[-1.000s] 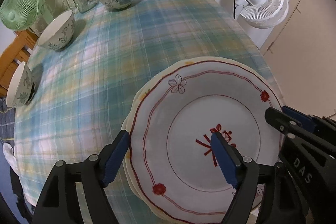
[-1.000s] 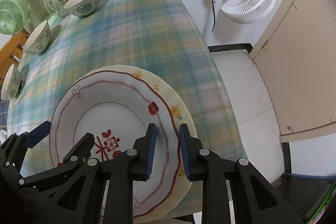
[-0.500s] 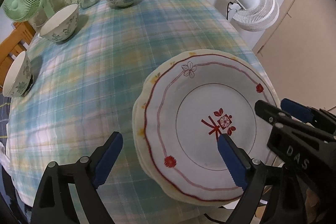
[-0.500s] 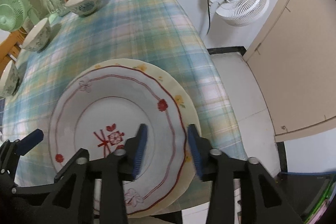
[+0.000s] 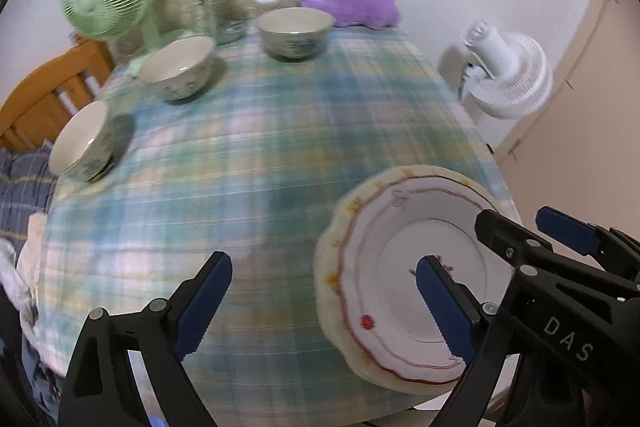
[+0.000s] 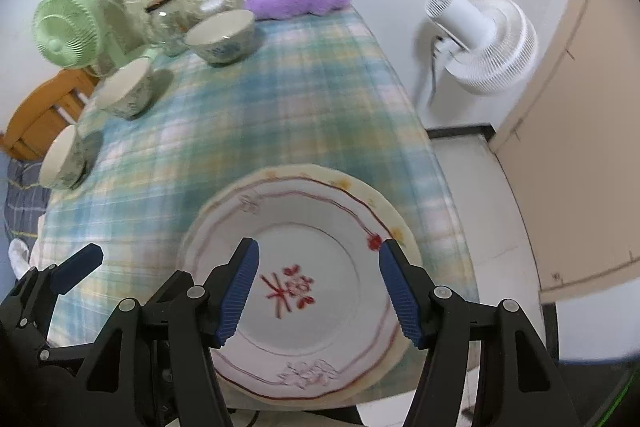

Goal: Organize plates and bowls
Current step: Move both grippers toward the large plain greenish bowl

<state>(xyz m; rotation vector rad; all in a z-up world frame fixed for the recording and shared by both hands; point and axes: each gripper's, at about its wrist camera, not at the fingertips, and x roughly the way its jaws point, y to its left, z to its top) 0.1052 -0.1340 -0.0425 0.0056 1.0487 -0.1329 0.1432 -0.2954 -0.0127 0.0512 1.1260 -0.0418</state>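
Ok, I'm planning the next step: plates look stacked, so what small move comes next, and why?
Probably swing the left gripper, open and empty, toward the nearest bowl. The plates are stacked and released; the right gripper has just been opening, and three bowls stand apart.

The left tool (image 5: pixel 324 303) is seen w/ jaws spread wide, nothing between the pads; its right pad is seen in front of the top plate (image 5: pixel 404 287). That red-patterned plate is stacked on a cream plate (image 5: pixel 332 267) near the surface (image 5: pixel 280 155) edge, on plaid cloth. The right tool (image 5: pixel 532 233) is seen at right above the plates, its jaws having just been opening, not gripping. Three bowls are set well apart: far (image 5: pixel 295 31), middle (image 5: pixel 176 67), left (image 5: pixel 82 141). A green fan (image 5: pixel 102 1), glass jar (image 5: pixel 222 9) & purple plush (image 5: pixel 352 1) are seen at the far end; a white fan (image 5: pixel 508 75) is seen off to the right.
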